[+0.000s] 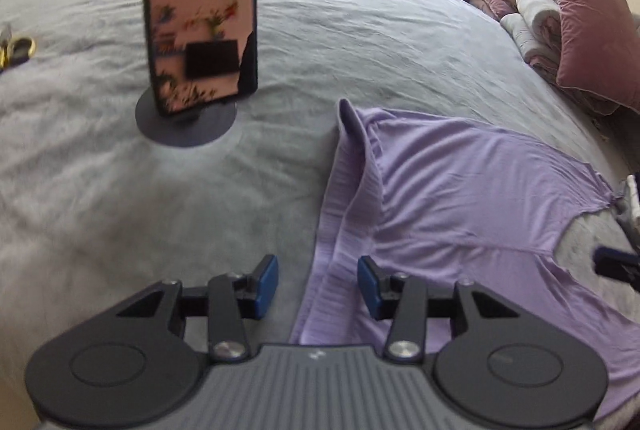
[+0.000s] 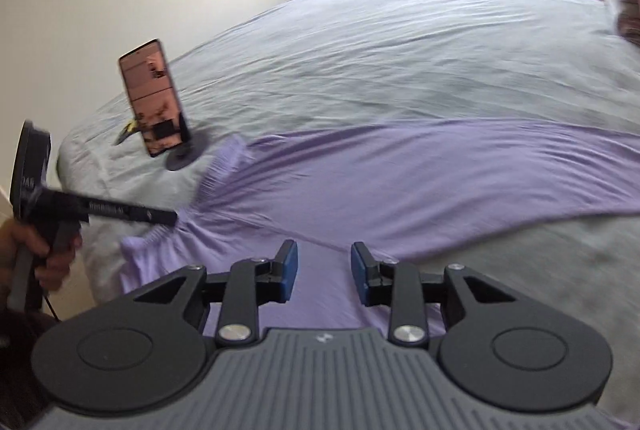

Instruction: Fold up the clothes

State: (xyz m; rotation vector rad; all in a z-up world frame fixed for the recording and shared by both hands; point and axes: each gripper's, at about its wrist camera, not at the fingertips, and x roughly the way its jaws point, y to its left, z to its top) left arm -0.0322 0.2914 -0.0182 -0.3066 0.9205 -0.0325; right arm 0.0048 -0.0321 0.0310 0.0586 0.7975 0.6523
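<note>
A lilac garment (image 1: pixel 452 197) with a ribbed waistband lies spread on the grey bed; it also shows in the right wrist view (image 2: pixel 400 173). My left gripper (image 1: pixel 318 288) is open, its blue pads either side of the waistband edge, just above it. My right gripper (image 2: pixel 324 276) is open and empty over the near part of the garment. In the right wrist view the left gripper (image 2: pixel 160 218) shows from the side at the gathered waistband. The right gripper shows at the right edge of the left wrist view (image 1: pixel 616 262), at a corner of the garment.
A phone on a round stand (image 1: pixel 200 13) stands on the grey bedspread (image 1: pixel 120 189) left of the garment, and shows in the right wrist view (image 2: pixel 154 97). Pink and white pillows (image 1: pixel 580 25) are piled at the far right. Keys (image 1: pixel 18 49) lie at the far left.
</note>
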